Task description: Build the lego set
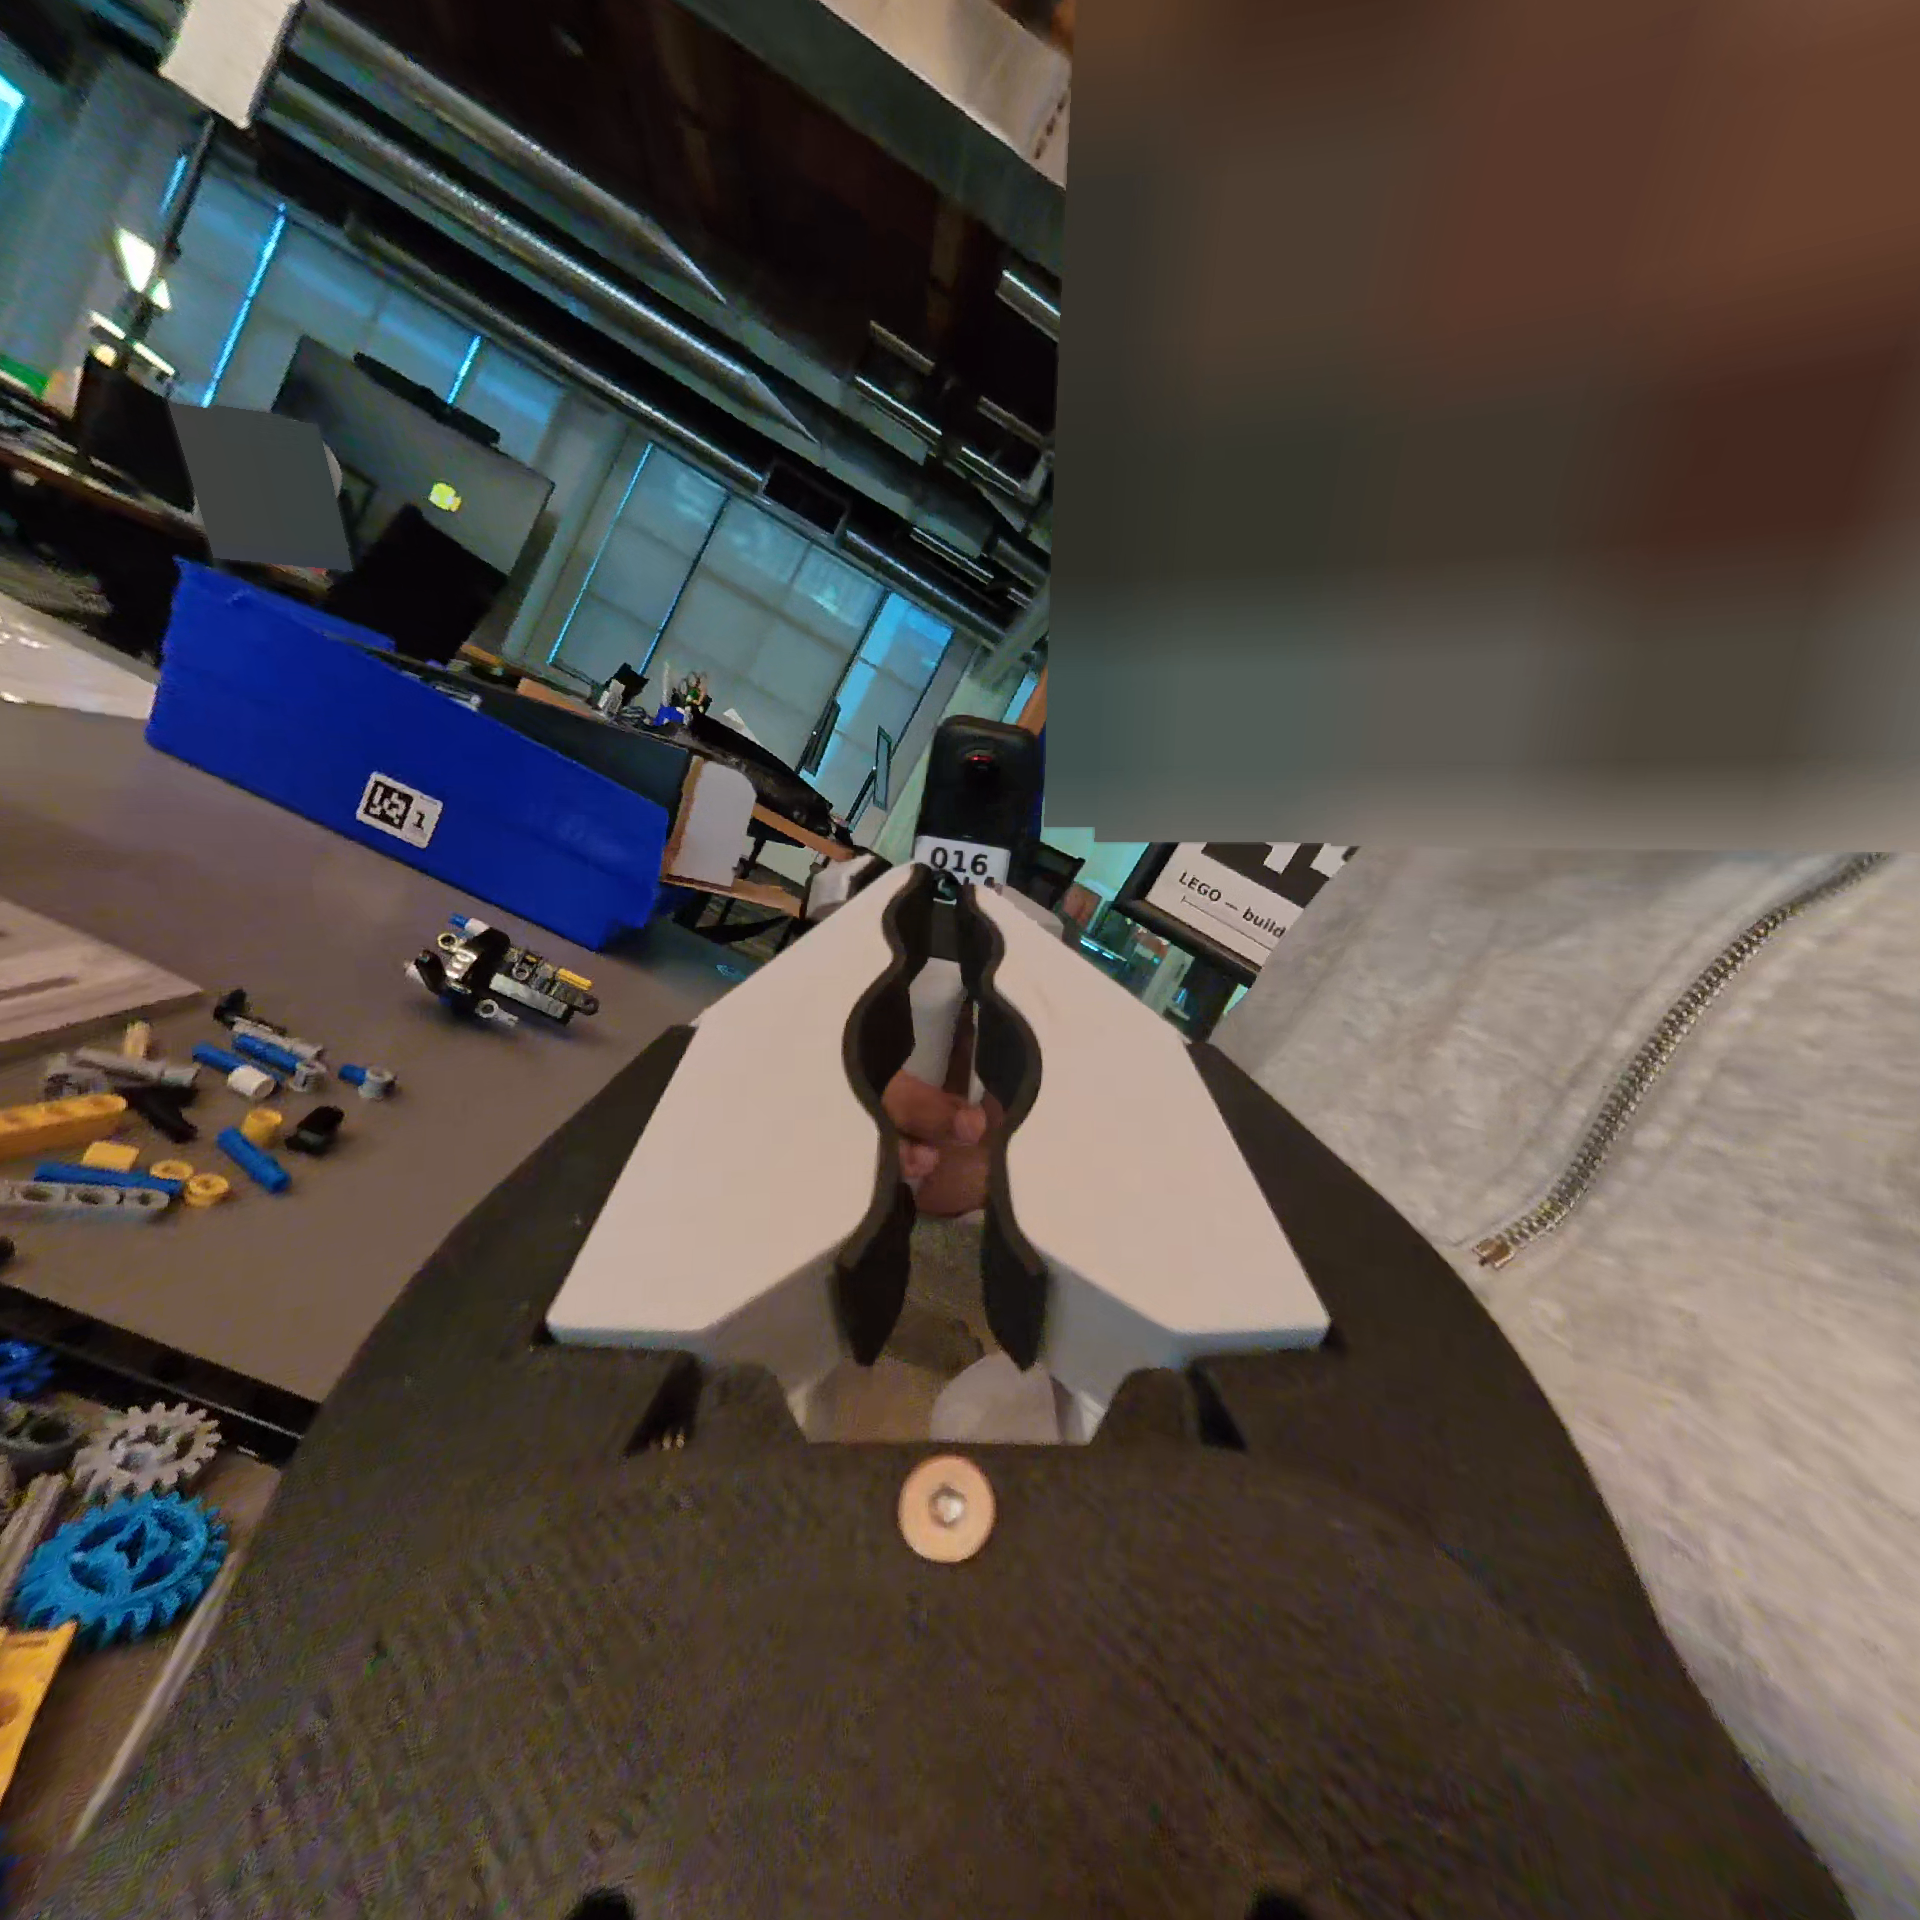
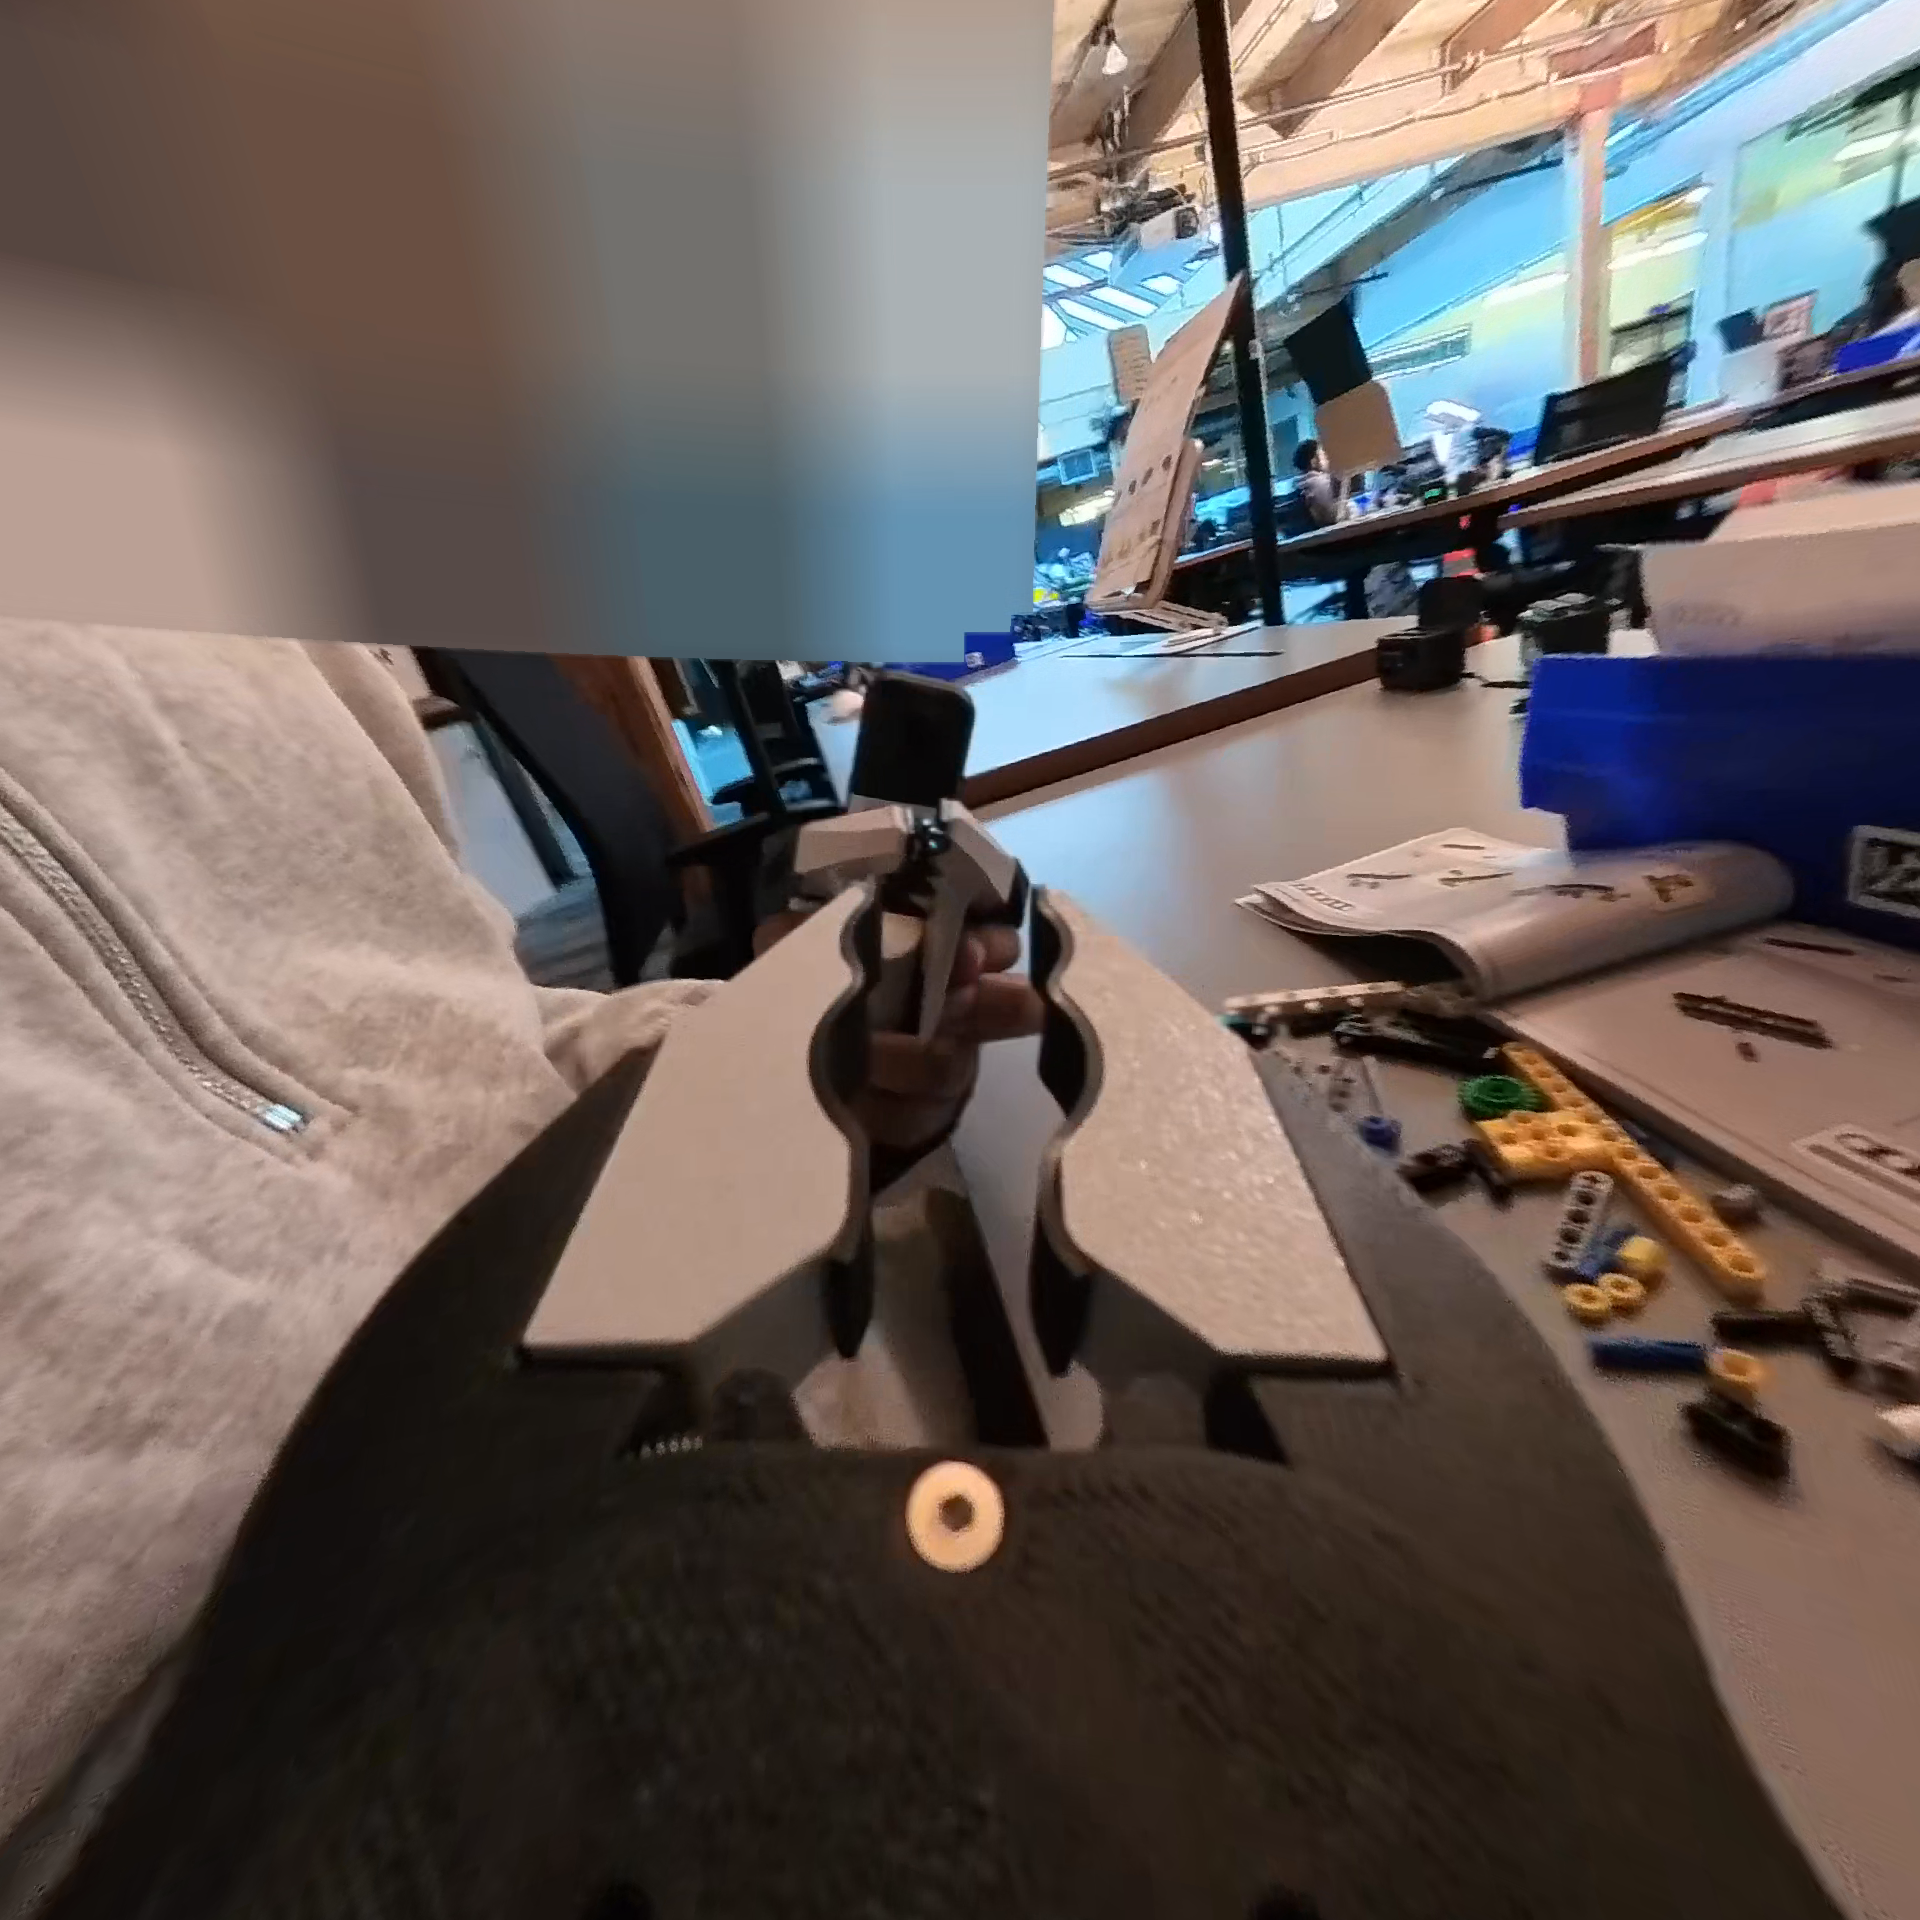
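Note:
Both grippers are held up in front of a person's grey zip top, facing each other. My left gripper (image 1: 940, 883) has its fingertips pressed together. In the right wrist view it (image 2: 925, 831) shows a small dark lego piece (image 2: 928, 828) pinched at its tips. My right gripper (image 2: 948, 914) is open, its fingers either side of the left gripper's tip. A partly built black, blue and yellow model (image 1: 504, 977) lies on the grey table (image 1: 416, 1195). Loose blue, yellow and grey pieces (image 1: 156, 1132) lie to its left.
A blue gear (image 1: 125, 1558) and a grey gear (image 1: 145, 1444) sit in a tray at the lower left. A blue bin (image 1: 395, 769) stands behind the model. A yellow beam frame (image 2: 1600, 1153), more loose pieces and an open instruction booklet (image 2: 1507, 914) lie on the right. Both grippers' tips are close together, under 4 cm apart.

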